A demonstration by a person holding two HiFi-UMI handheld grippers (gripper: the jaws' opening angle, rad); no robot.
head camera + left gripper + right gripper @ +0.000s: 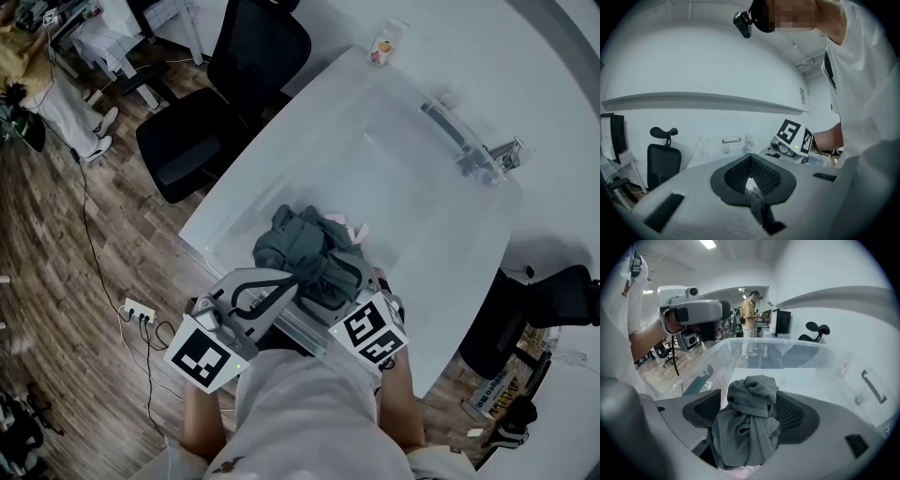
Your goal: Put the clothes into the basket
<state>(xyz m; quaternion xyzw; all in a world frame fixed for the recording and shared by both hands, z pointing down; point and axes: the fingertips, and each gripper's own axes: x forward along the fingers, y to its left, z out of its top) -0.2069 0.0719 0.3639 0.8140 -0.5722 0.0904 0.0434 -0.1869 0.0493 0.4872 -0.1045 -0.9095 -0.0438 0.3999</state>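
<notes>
Right gripper (747, 411) gripping bunched gray clothes (747, 427), jaws wide, over clear basket (394, 169). Left gripper (750, 157) closed, empty. Basket sitting on white table (525, 84); black chair (234, 84) standing on wood floor (84, 281).

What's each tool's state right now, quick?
Left tool: closed, nothing between its jaws.
Right tool: closed on the grey clothes bundle.
</notes>
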